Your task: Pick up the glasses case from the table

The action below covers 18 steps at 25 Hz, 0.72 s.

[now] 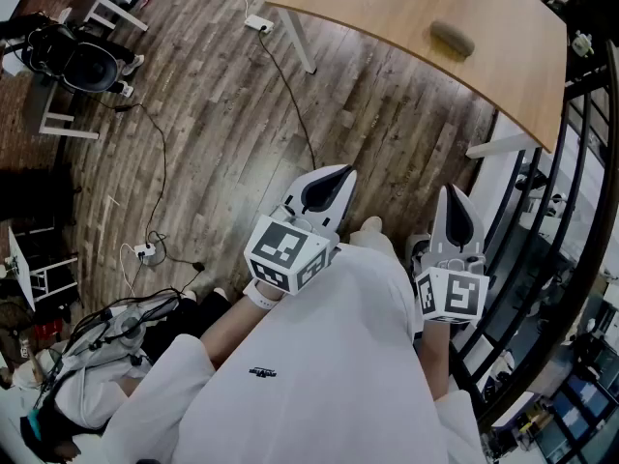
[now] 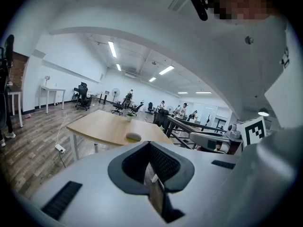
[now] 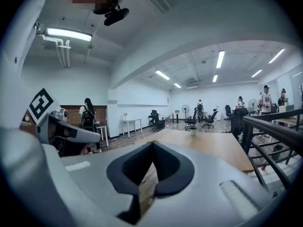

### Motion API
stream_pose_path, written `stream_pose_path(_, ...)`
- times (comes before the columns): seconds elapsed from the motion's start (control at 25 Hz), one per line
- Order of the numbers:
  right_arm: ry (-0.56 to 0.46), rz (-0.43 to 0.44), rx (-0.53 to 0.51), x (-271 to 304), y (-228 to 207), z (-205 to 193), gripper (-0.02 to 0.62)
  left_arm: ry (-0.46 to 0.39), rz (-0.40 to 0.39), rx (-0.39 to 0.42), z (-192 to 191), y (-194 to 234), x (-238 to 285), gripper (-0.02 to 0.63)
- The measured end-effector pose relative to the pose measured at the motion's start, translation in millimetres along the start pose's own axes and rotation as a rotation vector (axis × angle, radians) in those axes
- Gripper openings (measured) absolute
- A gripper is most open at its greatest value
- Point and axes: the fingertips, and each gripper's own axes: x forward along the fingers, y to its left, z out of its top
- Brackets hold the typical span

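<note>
The glasses case (image 1: 452, 39) is a small grey-olive oval lying on the light wooden table (image 1: 387, 8) at the top of the head view. From the left gripper view the glasses case (image 2: 133, 136) sits near the table's near edge, far ahead. My left gripper (image 1: 340, 173) and right gripper (image 1: 451, 194) are held close to my body over the floor, well short of the table. Both point towards it, with jaws together and nothing in them. In the left gripper view the left gripper (image 2: 149, 144) is shut. The right gripper (image 3: 152, 144) is shut too, and its view shows the table (image 3: 213, 145) but not the case.
Dark plank floor (image 1: 222, 133) lies between me and the table. Cables and a power strip (image 1: 256, 22) lie by the white table leg (image 1: 298, 42). A black railing (image 1: 580, 172) runs along the right. A small potted plant (image 3: 191, 130) stands on the table. Several people and chairs are far off.
</note>
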Motion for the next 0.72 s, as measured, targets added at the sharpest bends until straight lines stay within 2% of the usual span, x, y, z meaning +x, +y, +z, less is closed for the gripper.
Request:
stream_pose_path(0.28, -0.012, 0.019, 0.002, -20.9, -29.2, 1.3, -0.002, -0.014, 0.018, 0.012, 4.0, -30.9, 14.0, 0.006)
stream_pose_path(0.56, -0.056, -0.009, 0.026, -35.2, -63.0, -1.6, -0.002, 0.03, 0.003, 0.021, -3.8, -61.7, 40.2, 0.006)
stream_pose_path(0.72, -0.048, -0.057, 0.062, -46.3, -90.8, -24.8, -0.002, 0.044, -0.03, 0.039, -8.2, -81.1, 57.4, 0.006)
